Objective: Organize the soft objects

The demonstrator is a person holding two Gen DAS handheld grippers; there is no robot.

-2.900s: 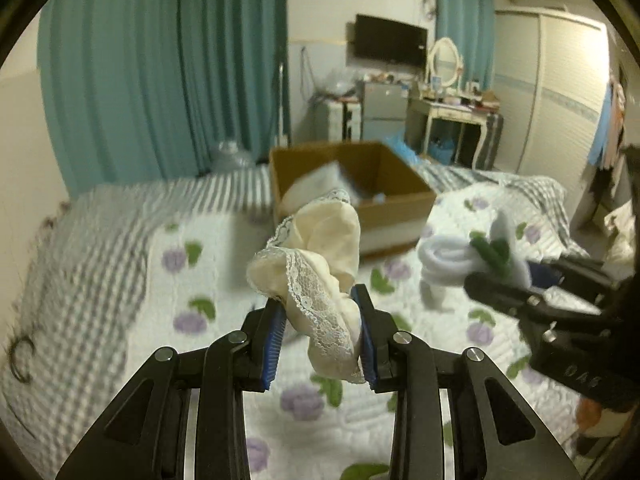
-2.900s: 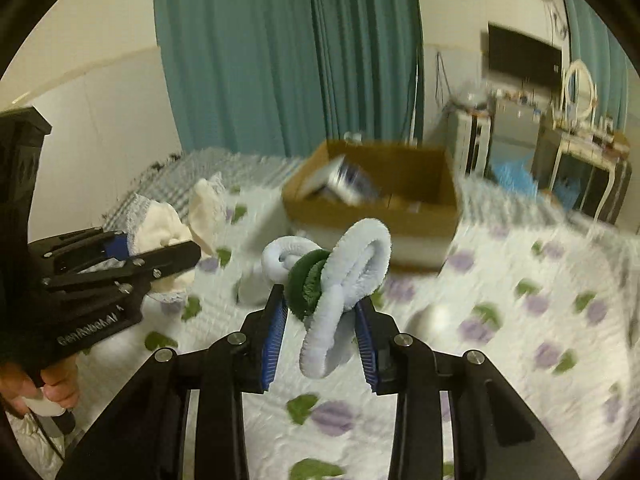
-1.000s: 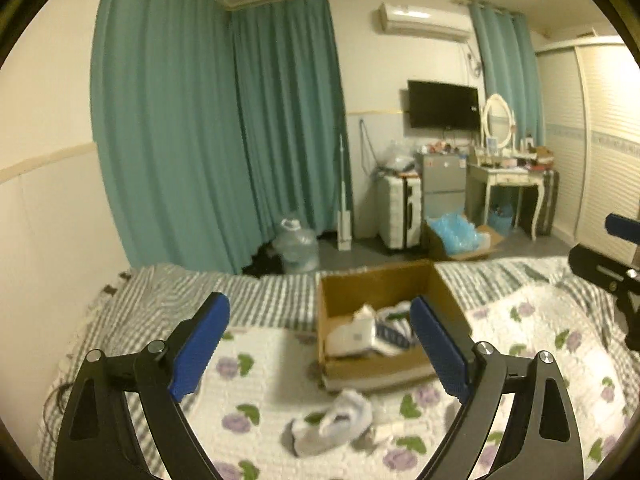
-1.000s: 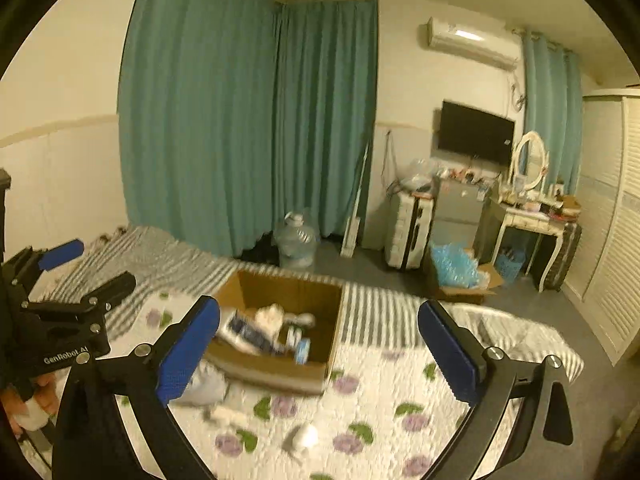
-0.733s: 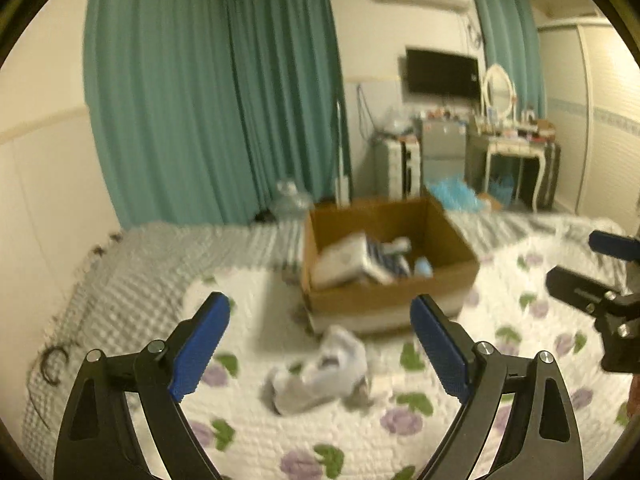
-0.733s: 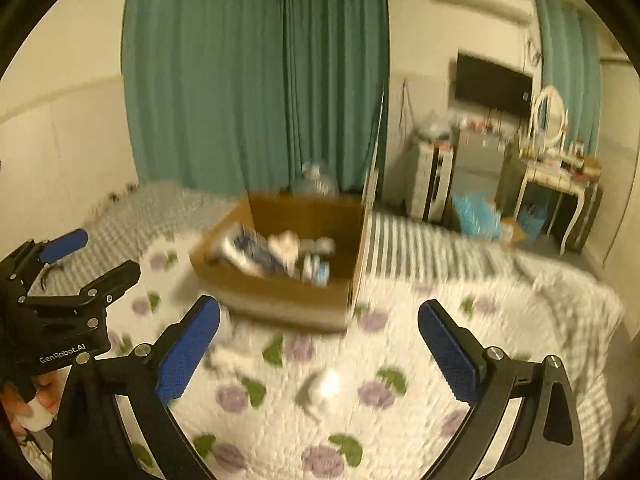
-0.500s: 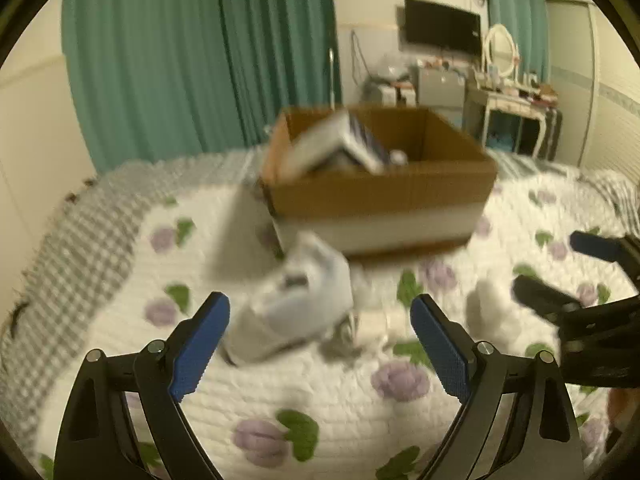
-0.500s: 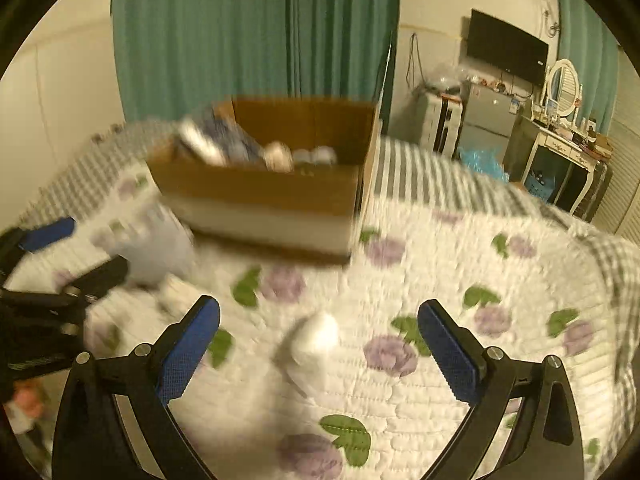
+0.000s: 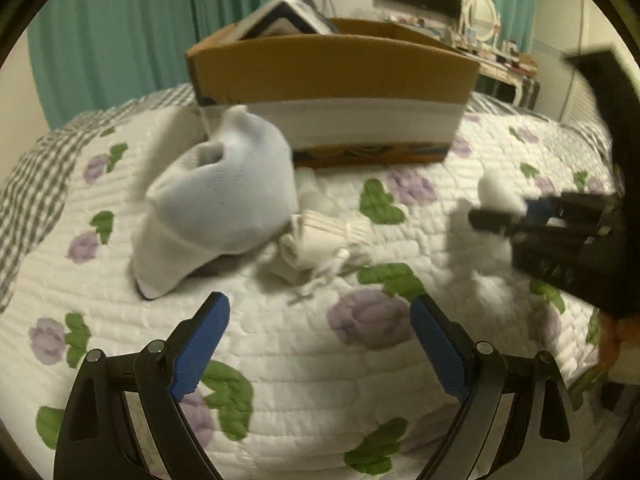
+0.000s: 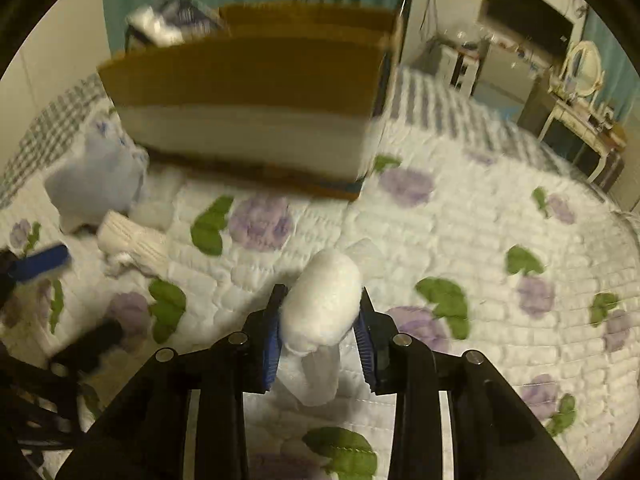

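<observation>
Right gripper (image 10: 318,336) is closed around a white rolled sock (image 10: 320,304) lying on the bed (image 10: 460,216), in front of the cardboard box (image 10: 248,92). Left gripper (image 9: 320,344) is spread wide and empty, facing the cream sock (image 9: 320,244) beside the pale blue sock (image 9: 224,204). Recommendation: confirm full pad contact before lifting; centre the left gripper over the cream sock and avoid pinching the quilt.

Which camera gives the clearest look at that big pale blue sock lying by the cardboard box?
The left wrist view: the pale blue sock lies sharp and large ahead of the open left gripper. The right wrist view shows it only as a small blurred shape at the left edge.
</observation>
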